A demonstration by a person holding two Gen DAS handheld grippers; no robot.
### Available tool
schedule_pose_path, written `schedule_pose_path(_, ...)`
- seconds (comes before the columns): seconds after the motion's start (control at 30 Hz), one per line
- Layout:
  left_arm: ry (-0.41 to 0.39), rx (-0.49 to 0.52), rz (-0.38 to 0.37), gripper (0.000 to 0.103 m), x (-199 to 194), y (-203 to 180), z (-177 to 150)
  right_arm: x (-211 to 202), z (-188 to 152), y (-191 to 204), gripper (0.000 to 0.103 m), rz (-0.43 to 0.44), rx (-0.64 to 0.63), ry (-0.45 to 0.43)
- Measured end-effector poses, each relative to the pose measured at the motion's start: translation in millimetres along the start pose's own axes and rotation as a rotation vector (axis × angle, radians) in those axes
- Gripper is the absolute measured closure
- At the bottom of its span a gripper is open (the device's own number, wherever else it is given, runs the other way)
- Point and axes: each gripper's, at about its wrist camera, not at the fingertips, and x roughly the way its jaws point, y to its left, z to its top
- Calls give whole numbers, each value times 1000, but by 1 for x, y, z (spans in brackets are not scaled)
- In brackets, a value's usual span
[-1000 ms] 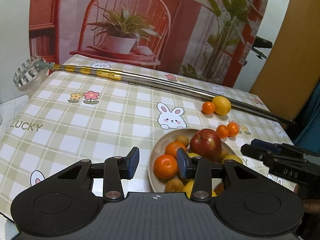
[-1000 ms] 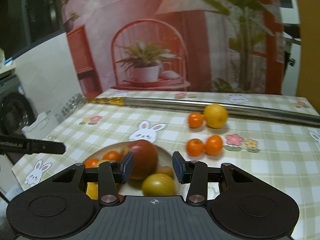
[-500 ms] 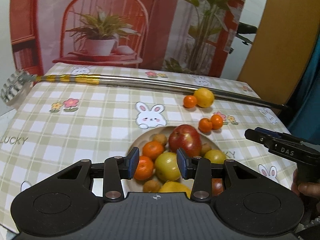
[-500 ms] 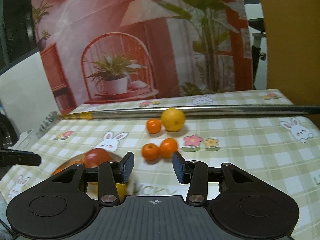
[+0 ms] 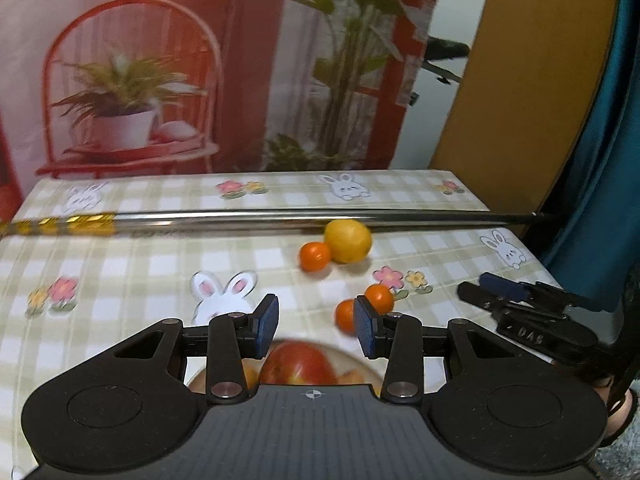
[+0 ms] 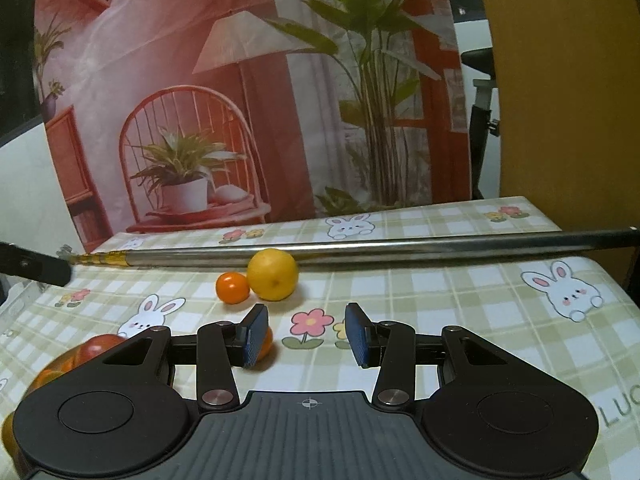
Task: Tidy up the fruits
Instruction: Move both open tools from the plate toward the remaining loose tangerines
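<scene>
Both tongs, left (image 5: 316, 330) and right (image 6: 307, 338), wide open, empty; "DAS" lettering (image 5: 529, 335) on right one.

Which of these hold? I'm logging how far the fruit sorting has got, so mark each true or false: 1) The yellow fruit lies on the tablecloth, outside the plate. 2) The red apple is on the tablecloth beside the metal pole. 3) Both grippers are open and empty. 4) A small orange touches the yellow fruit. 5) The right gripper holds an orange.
1) True: the yellow fruit lies beside the metal pole.
2) False: the red apple sits in the plate.
3) True: left gripper, right gripper.
4) True: the small orange touches it.
5) False: its jaws are empty.
</scene>
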Motion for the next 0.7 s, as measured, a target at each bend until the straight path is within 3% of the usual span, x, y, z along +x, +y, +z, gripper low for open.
schedule_pose_path(0.27,183,21,-46,60,82,1,16,29,-6,-6,63,27,16,31)
schedule_pose_path(0.47,240,16,-55,60,117,1,16,35,-16,-16,63,37,61,51)
schedule_pose_path(0.7,285,114,-41,60,136,-17,14,37,-24,-21,63,48,99,66)
